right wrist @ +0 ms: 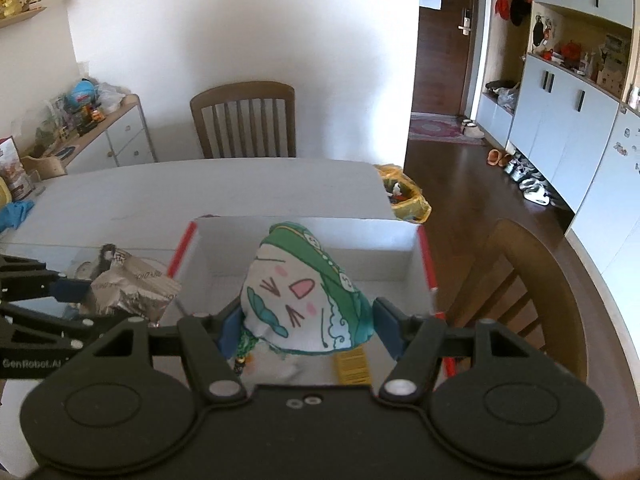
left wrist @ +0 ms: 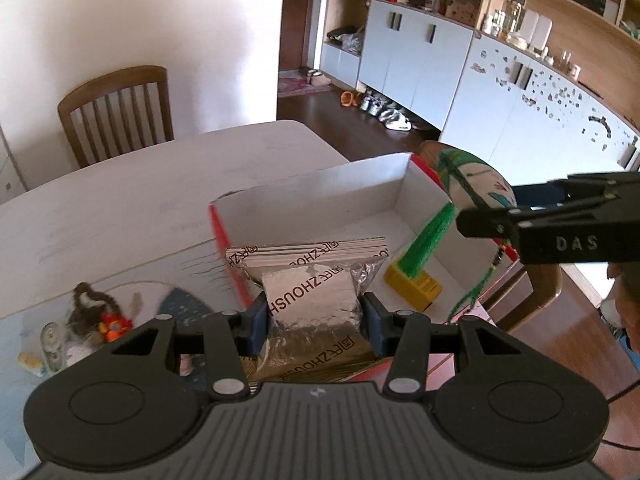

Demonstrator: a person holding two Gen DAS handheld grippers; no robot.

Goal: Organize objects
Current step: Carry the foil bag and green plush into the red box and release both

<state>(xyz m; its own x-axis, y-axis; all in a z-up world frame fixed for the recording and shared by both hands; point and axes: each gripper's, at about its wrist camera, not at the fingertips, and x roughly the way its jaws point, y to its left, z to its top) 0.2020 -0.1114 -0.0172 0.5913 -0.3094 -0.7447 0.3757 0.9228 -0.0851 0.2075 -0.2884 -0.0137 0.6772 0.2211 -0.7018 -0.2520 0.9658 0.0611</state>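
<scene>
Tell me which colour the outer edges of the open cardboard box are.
Red; the box is white inside. The right wrist view shows it best.

Not much readable here. The silver foil pouch point(left wrist: 312, 300) has "ZHOUSH" printed across its white label in black, tilted, cut off where the left tool's pad covers it, and the same lettering repeats upside down along the sealed top strip and again near the bottom edge. The other tool's black arm point(left wrist: 576, 244) says "DAS" in pale raised letters in the left wrist view. In the right wrist view, the left tool's arm point(right wrist: 32, 362) reads "GenRobot.AI" in white. The yellow box point(left wrist: 414, 286) has small black print, too tiny to make out.
</scene>
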